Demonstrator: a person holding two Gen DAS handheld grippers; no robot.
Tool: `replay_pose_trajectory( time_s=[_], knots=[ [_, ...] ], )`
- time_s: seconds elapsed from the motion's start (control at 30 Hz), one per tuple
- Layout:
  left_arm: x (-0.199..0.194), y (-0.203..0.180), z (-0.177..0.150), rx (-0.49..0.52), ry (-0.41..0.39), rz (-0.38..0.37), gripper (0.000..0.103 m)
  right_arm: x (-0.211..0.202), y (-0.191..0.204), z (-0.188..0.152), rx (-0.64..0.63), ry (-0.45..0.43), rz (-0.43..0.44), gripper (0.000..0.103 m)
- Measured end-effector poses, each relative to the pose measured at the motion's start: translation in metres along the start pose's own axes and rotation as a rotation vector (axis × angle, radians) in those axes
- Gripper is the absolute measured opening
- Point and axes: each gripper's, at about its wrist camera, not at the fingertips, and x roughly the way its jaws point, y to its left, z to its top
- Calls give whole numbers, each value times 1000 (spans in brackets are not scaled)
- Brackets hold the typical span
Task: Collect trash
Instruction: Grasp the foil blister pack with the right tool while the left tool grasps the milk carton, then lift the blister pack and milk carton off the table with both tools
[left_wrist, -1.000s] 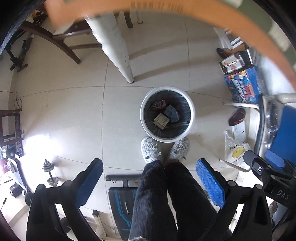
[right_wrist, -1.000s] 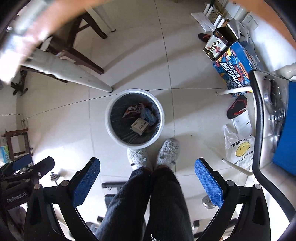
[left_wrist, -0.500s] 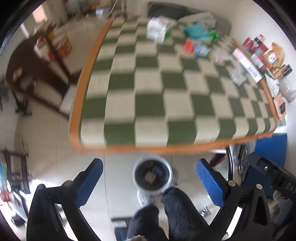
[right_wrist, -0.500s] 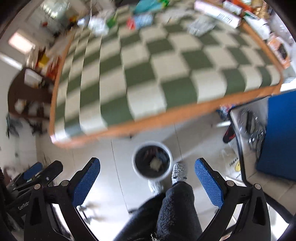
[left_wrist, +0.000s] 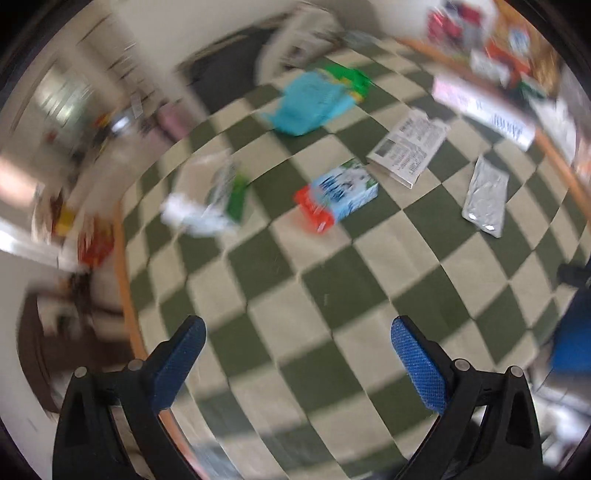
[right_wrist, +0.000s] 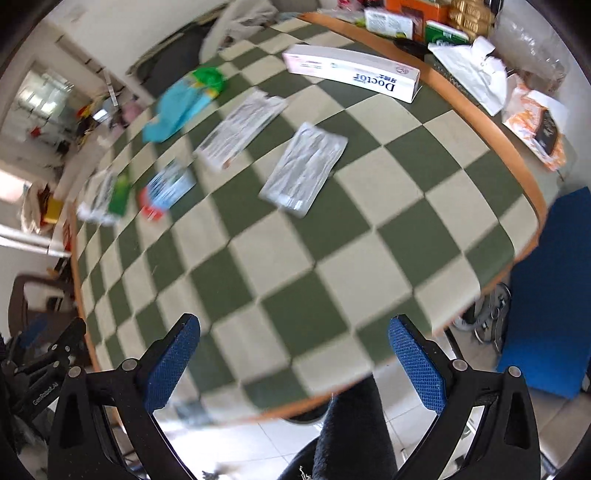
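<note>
Trash lies scattered on a green-and-cream checkered table (left_wrist: 332, 288) (right_wrist: 280, 258). A red-and-blue carton (left_wrist: 338, 194) (right_wrist: 166, 188) lies near the middle. A silver foil pouch (left_wrist: 485, 194) (right_wrist: 304, 168) and a printed paper packet (left_wrist: 408, 146) (right_wrist: 242, 129) lie to its right, a turquoise bag (left_wrist: 308, 103) (right_wrist: 177, 107) farther back, a crumpled white-and-green wrapper (left_wrist: 212, 201) (right_wrist: 105, 195) to the left. My left gripper (left_wrist: 295, 363) hovers open and empty above the near squares. My right gripper (right_wrist: 295, 363) is open and empty over the table's near edge.
A long white box printed "Doctor" (right_wrist: 351, 72) (left_wrist: 484, 110), boxes, a white bag (right_wrist: 471, 72) and an orange packet (right_wrist: 539, 125) crowd the far right rim. A blue chair seat (right_wrist: 546, 291) stands at the right. The person's dark trouser leg (right_wrist: 347, 432) is below.
Both grippers swung up from over the floor bin, which held trash, to above the tabletop. The bin and the person's slippers dropped out of view. Both stayed open.
</note>
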Motion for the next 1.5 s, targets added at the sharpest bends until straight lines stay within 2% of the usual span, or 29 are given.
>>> replay_pose_trajectory(
  time_s=[0.07, 0.17, 0.23, 0.33, 0.37, 0.43, 0.47, 0.5, 0.53, 0.6, 0.67, 0.7, 0.77, 0.87, 0.93, 1.0, 1.03, 1.1, 1.23, 1.43, 1.5],
  knots=[
    [29, -13, 35, 139, 34, 17, 102, 21, -9, 28, 32, 26, -4, 103],
    [62, -29, 68, 293, 78, 16, 102, 51, -21, 62, 72, 80, -4, 103],
    [85, -42, 85, 401, 114, 20, 102, 69, -24, 81, 77, 114, -9, 103],
    [110, -54, 97, 509, 157, 17, 102, 91, -28, 101, 83, 152, -17, 103],
    [115, -56, 99, 526, 170, 10, 98, 97, -28, 107, 89, 161, -17, 103],
    [129, -57, 105, 538, 208, -12, 84, 106, -29, 117, 104, 171, -13, 103],
    [133, -56, 106, 527, 225, -23, 69, 108, -29, 120, 110, 173, -13, 103],
    [135, -53, 107, 504, 242, -40, 63, 112, -29, 125, 117, 175, -11, 103],
    [135, -47, 110, 441, 254, -92, 61, 117, -27, 129, 124, 178, -10, 103],
    [135, -36, 112, 331, 267, -136, 61, 125, -22, 136, 129, 178, -15, 103],
    [136, -20, 109, 141, 309, -204, 61, 135, -14, 145, 134, 175, -36, 103],
    [136, -13, 105, 51, 330, -221, 61, 139, -12, 147, 138, 173, -43, 99],
    [138, 7, 88, -205, 384, -280, 61, 149, -7, 152, 153, 166, -74, 93],
    [141, 22, 54, -479, 450, -353, 59, 154, 7, 157, 129, 135, -147, 88],
    [144, 22, 34, -560, 471, -380, 59, 158, 22, 157, 83, 112, -215, 81],
    [145, 19, 23, -579, 474, -387, 60, 160, 35, 155, 23, 87, -249, 71],
    [141, 17, 19, -564, 440, -368, 61, 162, 44, 154, -19, 76, -244, 71],
    [140, 14, 17, -541, 434, -341, 61, 164, 56, 152, -73, 77, -236, 68],
    [136, 8, 23, -499, 408, -284, 61, 169, 76, 146, -195, 82, -218, 67],
    [129, -12, 37, -368, 363, -208, 61, 163, 86, 138, -257, 78, -186, 67],
    [126, -18, 43, -345, 346, -204, 61, 158, 84, 138, -258, 82, -170, 67]
  ],
)
